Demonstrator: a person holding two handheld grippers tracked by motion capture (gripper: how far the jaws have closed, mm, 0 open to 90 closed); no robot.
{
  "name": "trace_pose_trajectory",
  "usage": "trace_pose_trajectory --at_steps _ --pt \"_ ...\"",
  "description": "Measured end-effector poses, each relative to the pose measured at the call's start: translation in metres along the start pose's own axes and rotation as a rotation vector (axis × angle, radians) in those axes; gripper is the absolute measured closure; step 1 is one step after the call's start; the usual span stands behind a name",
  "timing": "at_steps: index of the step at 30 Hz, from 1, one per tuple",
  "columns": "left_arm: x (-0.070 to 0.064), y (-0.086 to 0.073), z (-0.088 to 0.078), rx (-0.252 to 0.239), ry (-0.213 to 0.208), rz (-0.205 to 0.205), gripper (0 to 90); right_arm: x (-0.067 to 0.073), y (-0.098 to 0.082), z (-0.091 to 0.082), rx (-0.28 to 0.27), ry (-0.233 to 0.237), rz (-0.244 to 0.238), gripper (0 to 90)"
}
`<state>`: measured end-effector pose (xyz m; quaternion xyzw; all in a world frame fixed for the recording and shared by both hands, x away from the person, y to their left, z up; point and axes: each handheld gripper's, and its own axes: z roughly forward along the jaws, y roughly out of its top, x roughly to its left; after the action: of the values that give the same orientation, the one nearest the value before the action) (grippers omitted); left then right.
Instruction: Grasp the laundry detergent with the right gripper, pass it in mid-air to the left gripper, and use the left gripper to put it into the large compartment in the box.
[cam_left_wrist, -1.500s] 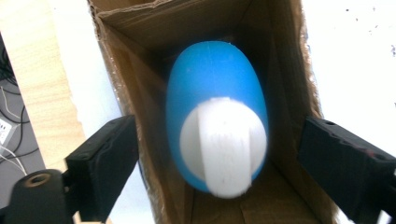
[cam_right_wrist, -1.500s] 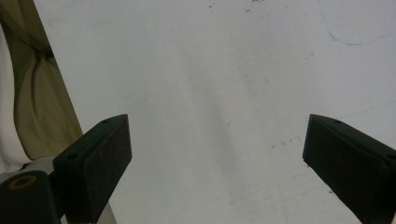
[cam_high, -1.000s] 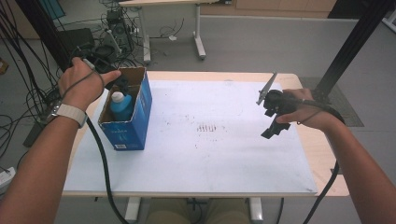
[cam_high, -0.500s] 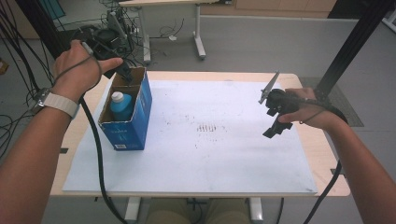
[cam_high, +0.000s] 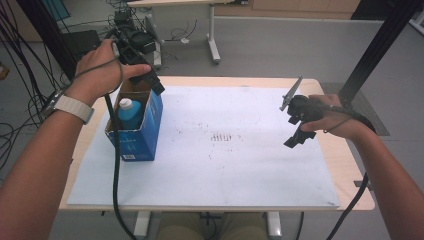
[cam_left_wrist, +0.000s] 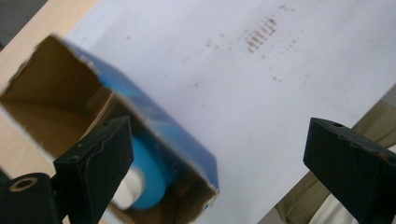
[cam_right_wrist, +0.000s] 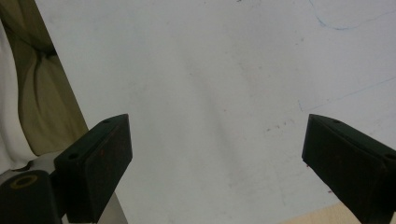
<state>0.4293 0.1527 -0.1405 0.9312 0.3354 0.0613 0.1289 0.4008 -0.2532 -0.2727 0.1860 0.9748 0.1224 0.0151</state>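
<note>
Blue box (cam_high: 136, 131): print illegible; blue bottle (cam_high: 128, 113) inside. L gripper (cam_high: 150, 80) hovered above box's far end, jaws wide, empty. R gripper (cam_high: 297, 134) well right of box, jaws wide, empty.

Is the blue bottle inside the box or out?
Inside. The blue bottle stands upright in the open-topped blue box, its white cap showing.

A wooden table (cam_high: 345, 165) is standing on a grey floor (cam_high: 280, 45). A big white sheet of paper (cam_high: 240, 165) is lying flat on it, covering most of the top. The paper is showing small dark smudges near its middle. A blue box (cam_high: 142, 132) is sitting on the paper's left side, open on top.
</note>
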Motion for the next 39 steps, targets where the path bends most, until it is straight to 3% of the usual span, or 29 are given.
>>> trace_pose_trajectory --at_steps 6,10,15,22,26,39 --pt "-0.017 0.018 0.012 0.010 -0.045 0.148 8.4 -0.002 -0.004 -0.001 -0.001 0.004 0.007 8.2" --pt "-0.031 0.029 0.020 0.018 -0.065 0.226 8.5 -0.003 -0.005 -0.002 0.000 0.008 0.015 8.1" --pt "-0.054 0.038 0.030 0.023 -0.084 0.319 8.4 -0.002 -0.006 -0.003 -0.005 0.010 0.018 8.1" --pt "-0.083 0.051 0.045 0.025 -0.105 0.417 8.5 -0.003 -0.006 -0.004 -0.002 0.010 0.017 8.0" --pt "-0.091 0.057 0.052 0.037 -0.117 0.452 8.5 -0.002 -0.005 -0.004 -0.005 0.011 0.011 8.0" --pt "-0.105 0.067 0.069 0.036 -0.138 0.495 8.0 -0.001 -0.008 -0.003 -0.008 0.005 0.019 8.0"
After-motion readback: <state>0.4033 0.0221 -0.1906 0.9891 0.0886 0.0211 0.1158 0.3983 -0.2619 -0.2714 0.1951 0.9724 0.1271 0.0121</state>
